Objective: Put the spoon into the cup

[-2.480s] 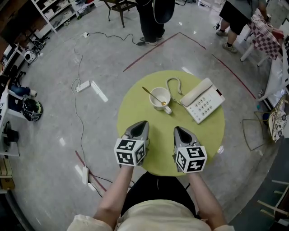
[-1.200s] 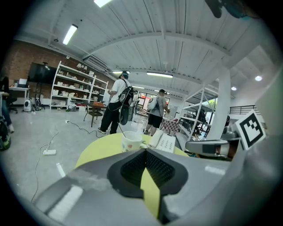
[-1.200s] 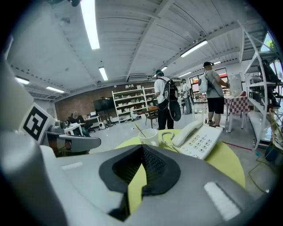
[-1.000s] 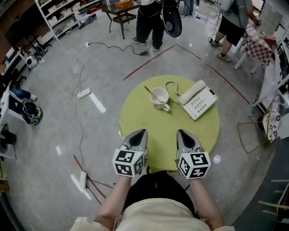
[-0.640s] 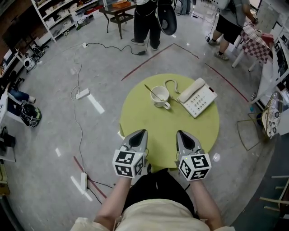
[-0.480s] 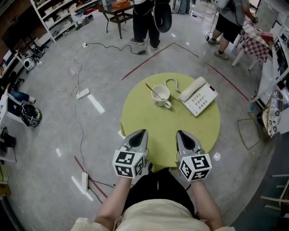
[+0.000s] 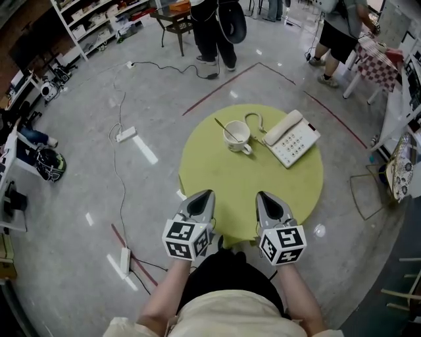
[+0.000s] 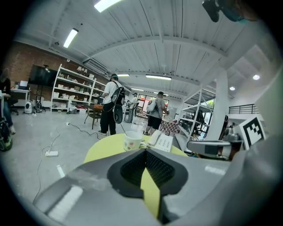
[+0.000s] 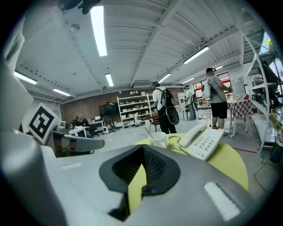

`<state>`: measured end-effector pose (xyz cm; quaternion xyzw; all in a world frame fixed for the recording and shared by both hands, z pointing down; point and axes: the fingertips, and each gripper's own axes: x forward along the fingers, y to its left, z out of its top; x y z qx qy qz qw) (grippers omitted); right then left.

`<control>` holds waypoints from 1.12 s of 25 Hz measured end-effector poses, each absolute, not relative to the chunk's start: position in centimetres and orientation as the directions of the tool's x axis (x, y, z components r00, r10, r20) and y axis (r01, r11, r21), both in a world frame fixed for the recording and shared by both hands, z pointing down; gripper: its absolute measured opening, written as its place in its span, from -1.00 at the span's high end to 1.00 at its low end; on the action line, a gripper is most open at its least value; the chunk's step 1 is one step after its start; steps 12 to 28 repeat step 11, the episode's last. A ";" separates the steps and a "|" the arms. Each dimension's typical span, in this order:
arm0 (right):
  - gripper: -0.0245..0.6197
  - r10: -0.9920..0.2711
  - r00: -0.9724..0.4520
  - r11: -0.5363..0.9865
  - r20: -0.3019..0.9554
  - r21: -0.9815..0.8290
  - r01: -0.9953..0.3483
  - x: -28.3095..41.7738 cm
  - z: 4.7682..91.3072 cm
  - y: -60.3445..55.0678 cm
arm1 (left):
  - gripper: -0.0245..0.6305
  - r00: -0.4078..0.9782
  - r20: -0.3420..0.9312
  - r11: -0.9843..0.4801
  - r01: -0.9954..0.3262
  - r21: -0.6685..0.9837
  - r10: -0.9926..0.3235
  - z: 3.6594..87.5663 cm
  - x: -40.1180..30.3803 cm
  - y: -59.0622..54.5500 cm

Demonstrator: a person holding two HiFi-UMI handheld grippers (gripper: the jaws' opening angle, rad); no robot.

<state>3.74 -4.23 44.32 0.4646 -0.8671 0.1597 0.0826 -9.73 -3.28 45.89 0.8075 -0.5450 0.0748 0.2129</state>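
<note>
A white cup (image 7: 238, 135) stands at the far side of the round yellow-green table (image 7: 217, 178). The spoon (image 7: 225, 129) rests in it, with its thin handle sticking out up and to the left. The cup (image 8: 133, 141) shows straight ahead in the left gripper view. In the right gripper view the cup (image 9: 159, 139) and the spoon (image 9: 148, 133) are also ahead. My left gripper (image 7: 205, 193) and right gripper (image 7: 263, 195) hover side by side over the table's near edge, well short of the cup. Both are shut and hold nothing.
A white desk phone (image 7: 291, 137) with a coiled cord lies just right of the cup. Cables and a power strip (image 7: 125, 133) trail over the floor at the left. People (image 7: 214, 26) stand beyond the table, near a small wooden table (image 7: 176, 14). Shelves (image 7: 85, 20) line the far left.
Both grippers have drawn back from over the table to its near edge and stayed shut. The cup, spoon and phone lie as before. The people behind have shifted.
</note>
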 end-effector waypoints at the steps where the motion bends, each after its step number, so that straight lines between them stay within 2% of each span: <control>1: 0.92 -0.781 -0.556 0.520 0.285 -0.197 -0.831 4.0 44.1 -4.1 | 0.92 0.391 0.350 -0.312 -0.913 0.261 -0.851 45.8 -9.6 -3.1; 11: 0.92 -0.773 -0.576 0.537 0.266 -0.210 -0.817 7.1 43.0 -0.9 | 0.92 0.366 0.345 -0.297 -0.925 0.238 -0.864 44.5 -6.9 0.4; 28: 0.92 -0.773 -0.576 0.537 0.266 -0.210 -0.817 7.1 43.0 -0.9 | 0.92 0.366 0.345 -0.297 -0.925 0.238 -0.864 44.5 -6.9 0.4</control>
